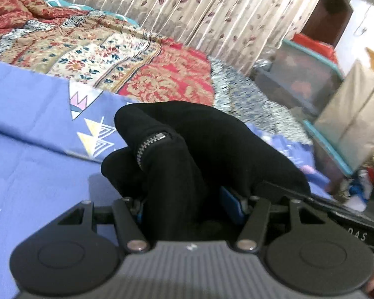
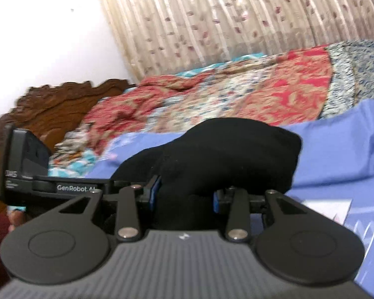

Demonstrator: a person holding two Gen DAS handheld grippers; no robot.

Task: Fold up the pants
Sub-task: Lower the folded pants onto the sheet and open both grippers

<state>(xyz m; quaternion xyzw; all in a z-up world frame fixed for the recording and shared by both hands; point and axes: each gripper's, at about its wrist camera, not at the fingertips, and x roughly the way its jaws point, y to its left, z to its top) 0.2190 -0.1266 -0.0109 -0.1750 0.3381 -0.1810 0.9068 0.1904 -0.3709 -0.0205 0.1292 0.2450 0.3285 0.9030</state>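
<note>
Pants (image 1: 187, 149) were soft, limp, light; left tool (image 1: 190, 199) and right tool (image 2: 184, 194) each clamped bunched fabric; zipper (image 1: 149, 147) at 10 o'clock; regrip hems.

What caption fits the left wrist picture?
Left gripper clamps bunched black pants, zipper showing, above a blue bedsheet.

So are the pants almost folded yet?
Not yet. Done: both grippers have grabbed the black pants. In hand: the left gripper and right gripper each hold a bunch above the blue sheet. Left: laying them flat and folding; no neat fold shows.
</note>
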